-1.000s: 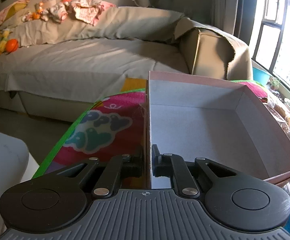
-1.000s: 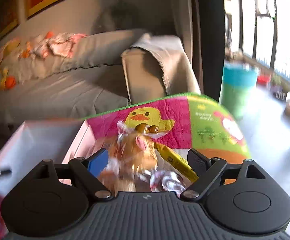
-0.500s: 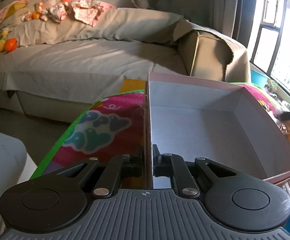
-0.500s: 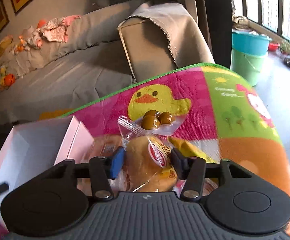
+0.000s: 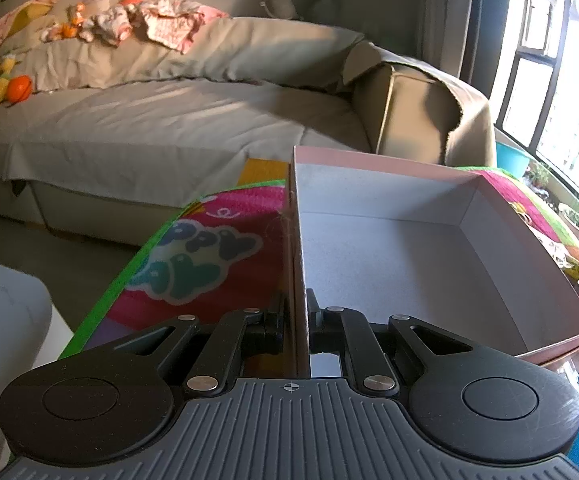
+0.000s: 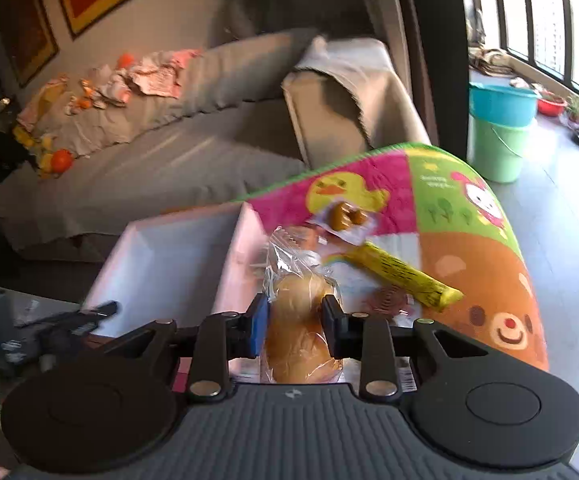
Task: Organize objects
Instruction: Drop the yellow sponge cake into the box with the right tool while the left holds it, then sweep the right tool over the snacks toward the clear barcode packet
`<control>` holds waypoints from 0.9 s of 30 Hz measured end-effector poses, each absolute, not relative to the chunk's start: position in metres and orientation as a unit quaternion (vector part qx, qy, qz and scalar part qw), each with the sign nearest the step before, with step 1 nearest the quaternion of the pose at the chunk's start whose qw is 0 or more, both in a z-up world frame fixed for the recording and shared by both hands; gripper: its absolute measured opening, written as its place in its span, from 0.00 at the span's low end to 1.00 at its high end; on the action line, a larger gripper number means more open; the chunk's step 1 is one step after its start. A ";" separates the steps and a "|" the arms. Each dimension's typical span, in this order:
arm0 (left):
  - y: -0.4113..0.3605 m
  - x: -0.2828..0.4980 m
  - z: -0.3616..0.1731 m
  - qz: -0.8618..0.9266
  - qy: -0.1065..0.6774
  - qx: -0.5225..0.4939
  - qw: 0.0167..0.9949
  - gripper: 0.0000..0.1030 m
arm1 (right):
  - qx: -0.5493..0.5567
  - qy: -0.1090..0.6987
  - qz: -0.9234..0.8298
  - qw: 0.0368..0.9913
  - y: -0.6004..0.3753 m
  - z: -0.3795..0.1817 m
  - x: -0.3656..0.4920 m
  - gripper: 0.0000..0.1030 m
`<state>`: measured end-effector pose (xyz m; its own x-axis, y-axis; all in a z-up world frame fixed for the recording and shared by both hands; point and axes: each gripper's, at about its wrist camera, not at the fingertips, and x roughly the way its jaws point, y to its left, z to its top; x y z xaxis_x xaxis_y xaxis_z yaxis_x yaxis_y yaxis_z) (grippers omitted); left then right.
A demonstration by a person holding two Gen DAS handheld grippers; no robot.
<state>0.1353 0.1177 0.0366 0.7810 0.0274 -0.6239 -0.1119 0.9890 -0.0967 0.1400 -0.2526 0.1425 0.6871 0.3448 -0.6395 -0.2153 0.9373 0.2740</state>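
An open pink cardboard box (image 5: 409, 264) with a white inside lies on the colourful play mat (image 5: 209, 252). My left gripper (image 5: 298, 320) is shut on the box's near left wall. In the right wrist view the same box (image 6: 169, 252) sits at left. My right gripper (image 6: 295, 316) has its jaws closing on a wrapped bread bun (image 6: 299, 320), lifted above the mat (image 6: 481, 264), and both pads press on it. A yellow snack stick (image 6: 405, 276), a packet of brown sweets (image 6: 343, 218) and a round wrapped sweet (image 6: 387, 302) lie on the mat beyond it.
A grey sofa (image 5: 149, 120) with clothes and toys runs along the back. Teal and green buckets (image 6: 497, 128) stand on the floor by the windows at right. A white object (image 5: 1, 320) stands at lower left. My left gripper's tip (image 6: 85, 314) shows at the box's edge.
My right gripper closed on the wrapped bun and lifted it off the mat, moving back toward the box. My left gripper kept its hold on the box wall without moving.
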 end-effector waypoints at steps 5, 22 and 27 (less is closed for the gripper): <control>0.118 0.135 0.036 0.037 0.327 -0.067 0.942 0.11 | 0.113 0.331 0.220 0.911 -0.203 0.173 0.166 0.27; 0.119 0.134 0.036 0.037 0.326 -0.068 0.942 0.11 | 0.076 0.314 0.160 0.933 -0.183 0.140 0.210 0.65; 0.119 0.133 0.036 0.039 0.327 -0.067 0.942 0.11 | 0.066 0.345 0.076 0.933 -0.236 0.108 0.234 0.67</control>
